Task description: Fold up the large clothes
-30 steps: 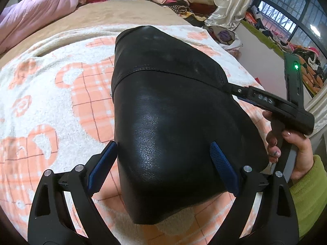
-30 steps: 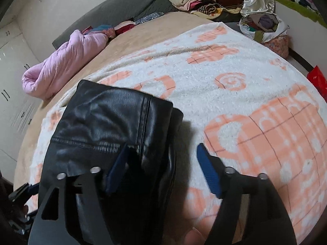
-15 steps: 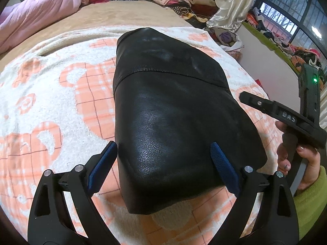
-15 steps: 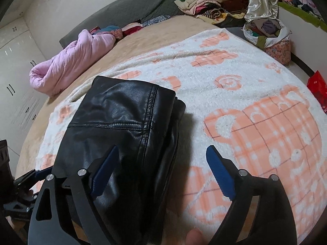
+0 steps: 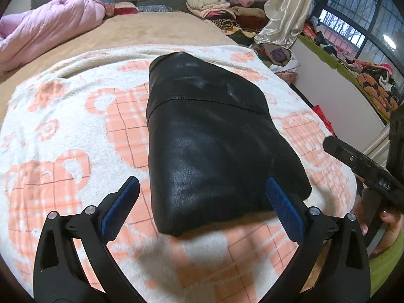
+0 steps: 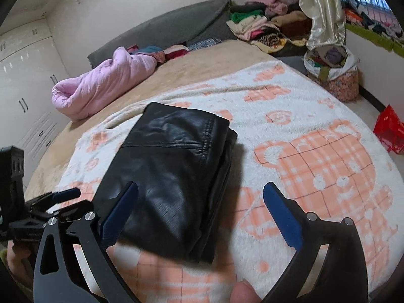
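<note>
Our left tongs have just been opening and stand wide apart, nothing clamped; the near end of the folded black leather garment lies below and between their blue pads without touching them. Our right tongs have likewise just been opening and hold nothing, with the garment's near right edge under the gap. The garment sits as a thick, layered bundle near the middle of the white-and-orange checked fleece blanket on the bed, clear of its edges. We judge the leather heavy, fairly stiff and slick, so the layers may slide or spring open; the stitched seam edge or the thick folded side offers the surest hold.
</note>
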A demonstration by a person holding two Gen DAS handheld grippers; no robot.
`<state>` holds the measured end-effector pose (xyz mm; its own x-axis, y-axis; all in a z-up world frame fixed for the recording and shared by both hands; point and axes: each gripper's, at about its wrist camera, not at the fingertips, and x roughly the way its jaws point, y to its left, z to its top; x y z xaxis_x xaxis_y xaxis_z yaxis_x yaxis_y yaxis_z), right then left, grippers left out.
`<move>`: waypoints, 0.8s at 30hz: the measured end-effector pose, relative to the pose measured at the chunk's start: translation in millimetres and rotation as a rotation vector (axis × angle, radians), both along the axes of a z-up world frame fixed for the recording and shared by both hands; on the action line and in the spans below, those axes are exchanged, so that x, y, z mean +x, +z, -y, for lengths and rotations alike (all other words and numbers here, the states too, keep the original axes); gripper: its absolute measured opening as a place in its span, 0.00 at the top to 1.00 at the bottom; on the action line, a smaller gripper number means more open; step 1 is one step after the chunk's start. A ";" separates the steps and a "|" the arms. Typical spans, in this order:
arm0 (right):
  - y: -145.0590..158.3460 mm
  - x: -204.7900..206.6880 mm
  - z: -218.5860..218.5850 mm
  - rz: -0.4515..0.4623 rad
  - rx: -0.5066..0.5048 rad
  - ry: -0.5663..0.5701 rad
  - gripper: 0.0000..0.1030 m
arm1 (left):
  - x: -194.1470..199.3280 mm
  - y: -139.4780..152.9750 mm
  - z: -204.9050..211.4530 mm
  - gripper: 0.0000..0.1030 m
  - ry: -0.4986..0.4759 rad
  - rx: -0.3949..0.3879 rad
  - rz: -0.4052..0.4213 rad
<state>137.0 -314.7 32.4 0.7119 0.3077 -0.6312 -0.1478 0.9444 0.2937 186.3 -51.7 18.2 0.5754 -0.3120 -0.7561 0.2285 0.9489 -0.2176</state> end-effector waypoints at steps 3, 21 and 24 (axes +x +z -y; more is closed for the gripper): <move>6.1 -17.3 -3.5 0.027 -0.001 0.007 0.04 | -10.9 5.5 -1.3 0.09 0.005 0.004 0.021; 19.9 -102.9 -35.0 0.167 -0.114 0.020 0.04 | -77.3 14.2 -22.0 0.09 0.058 -0.010 0.116; 16.7 -112.5 -40.4 0.186 -0.136 0.022 0.04 | -89.2 13.5 -26.3 0.09 0.068 -0.015 0.141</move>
<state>24.5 -274.3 49.1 0.8140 0.2454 -0.5265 -0.2087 0.9694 0.1292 97.1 -25.4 31.7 0.6958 -0.2794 -0.6616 0.1931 0.9601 -0.2024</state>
